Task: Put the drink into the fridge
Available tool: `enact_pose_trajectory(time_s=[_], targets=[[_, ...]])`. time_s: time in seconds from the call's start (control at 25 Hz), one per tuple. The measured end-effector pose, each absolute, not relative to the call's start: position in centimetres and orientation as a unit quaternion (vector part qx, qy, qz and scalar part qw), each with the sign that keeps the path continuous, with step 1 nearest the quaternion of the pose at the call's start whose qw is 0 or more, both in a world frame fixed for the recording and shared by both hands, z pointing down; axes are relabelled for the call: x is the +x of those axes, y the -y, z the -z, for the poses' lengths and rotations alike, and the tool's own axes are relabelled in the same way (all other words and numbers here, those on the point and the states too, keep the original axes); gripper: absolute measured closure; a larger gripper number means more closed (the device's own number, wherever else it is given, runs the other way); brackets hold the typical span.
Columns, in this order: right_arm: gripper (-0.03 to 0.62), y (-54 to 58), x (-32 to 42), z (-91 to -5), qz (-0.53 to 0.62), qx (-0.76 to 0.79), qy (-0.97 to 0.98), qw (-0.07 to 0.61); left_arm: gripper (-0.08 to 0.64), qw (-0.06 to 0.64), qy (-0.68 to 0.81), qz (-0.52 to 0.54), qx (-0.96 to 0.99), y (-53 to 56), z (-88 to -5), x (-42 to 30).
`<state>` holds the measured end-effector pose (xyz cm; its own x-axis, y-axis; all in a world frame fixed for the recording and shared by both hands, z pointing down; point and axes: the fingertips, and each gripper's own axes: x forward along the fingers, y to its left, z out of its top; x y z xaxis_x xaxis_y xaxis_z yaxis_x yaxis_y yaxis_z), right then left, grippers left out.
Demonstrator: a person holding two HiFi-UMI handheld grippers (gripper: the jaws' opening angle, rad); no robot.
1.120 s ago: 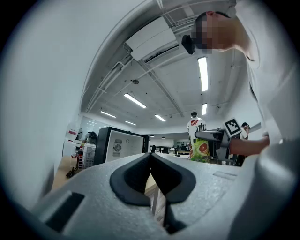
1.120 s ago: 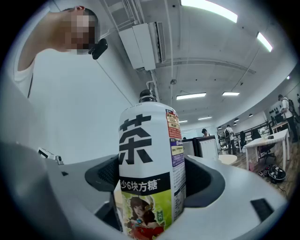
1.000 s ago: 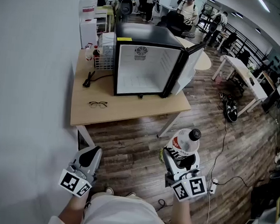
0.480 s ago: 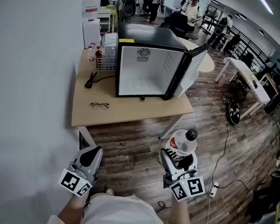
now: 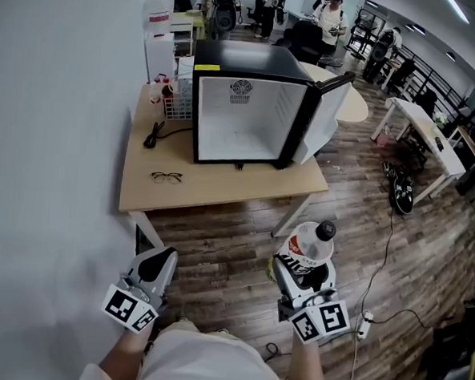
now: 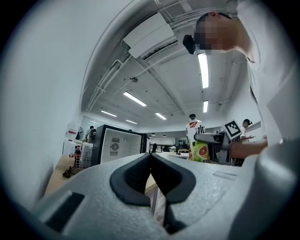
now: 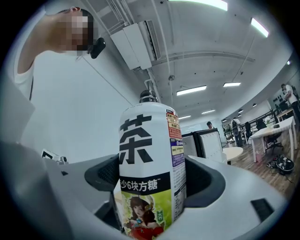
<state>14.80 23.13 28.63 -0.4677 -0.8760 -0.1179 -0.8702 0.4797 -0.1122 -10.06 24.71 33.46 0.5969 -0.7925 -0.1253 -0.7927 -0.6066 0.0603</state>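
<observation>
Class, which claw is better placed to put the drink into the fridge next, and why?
Right. The right claw grips the drink, and the fridge stands open ahead on the table. The left claw is shut and empty.

The drink (image 7: pixel 150 168) is a plastic bottle with a black cap and a white label that carries a large black character above a green band with a cartoon figure. It stands upright, clamped between the jaws of the right gripper (image 5: pixel 303 265), at 5 o'clock in the head view. The fridge (image 5: pixel 247 105), small and black with a white interior, sits on the tabletop (image 5: pixel 222 184) at 12 o'clock, its door (image 5: pixel 327 110) swung open at its 3 o'clock side
</observation>
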Motion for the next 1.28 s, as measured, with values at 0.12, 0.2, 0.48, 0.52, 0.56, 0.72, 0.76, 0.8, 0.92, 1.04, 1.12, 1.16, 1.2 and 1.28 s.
enact_pose_trajectory(time_s=[0.12,0.2,0.48,0.52,0.56,0.72,0.76,0.8,0.92,1.04,1.12,1.16,1.2,1.28], targets=[[0.19,-23.6,15.7,-29.7,0.021,-0.505,-0.86,0.066,0.546,-0.002,-0.445,-0.067,-0.893,-25.0,-33.8,-8.7],[0.19,-23.5,16.4,-30.5,0.034,-0.508,-0.858,0.066,0.546,-0.008,-0.442,-0.062,-0.895,-24.8,-34.1,-7.8],[0.19,-21.0,18.0,-32.2,0.053,-0.519,-0.851,0.055,0.546,-0.018,-0.432,-0.058,-0.9,-21.4,-35.4,-6.2],[0.19,-20.3,18.0,-32.2,0.053,-0.519,-0.851,0.051,0.546,-0.019,-0.429,-0.061,-0.901,-20.4,-35.5,-6.0],[0.19,-19.4,17.9,-32.4,0.053,-0.52,-0.851,0.047,0.546,-0.021,-0.426,-0.064,-0.902,-19.3,-35.8,-5.9],[0.19,-15.9,17.2,-32.7,0.058,-0.521,-0.851,0.031,0.546,-0.041,-0.412,-0.076,-0.907,-14.4,-36.9,-5.4],[0.19,-14.9,16.9,-32.5,0.056,-0.522,-0.851,0.027,0.546,-0.04,-0.408,-0.08,-0.909,-13.1,-36.6,-5.4],[0.19,-13.7,16.5,-32.2,0.053,-0.522,-0.851,0.023,0.546,-0.034,-0.404,-0.084,-0.91,-11.7,-36.2,-5.4],[0.19,-9.7,15.2,-31.5,0.049,-0.523,-0.851,0.012,0.546,-0.017,-0.398,-0.101,-0.912,-7.5,-35.0,-6.2],[0.19,-6.1,14.0,-30.9,0.054,-0.527,-0.848,0.008,0.546,-0.017,-0.387,-0.109,-0.916,-3.8,-34.6,-7.0],[0.19,-3.9,13.1,-30.6,0.056,-0.529,-0.847,0.004,0.546,-0.024,-0.379,-0.112,-0.919,-1.5,-34.7,-7.7],[0.19,-2.9,12.6,-30.5,0.057,-0.53,-0.846,0.003,0.546,-0.029,-0.375,-0.112,-0.92,-0.5,-35.0,-8.0],[0.19,-2.0,12.1,-30.5,0.059,-0.531,-0.845,0.003,0.546,-0.034,-0.372,-0.111,-0.921,0.6,-35.4,-8.3],[0.19,-0.3,11.2,-30.3,0.061,-0.532,-0.845,0.007,0.546,-0.046,-0.364,-0.111,-0.923,2.7,-36.1,-8.5]])
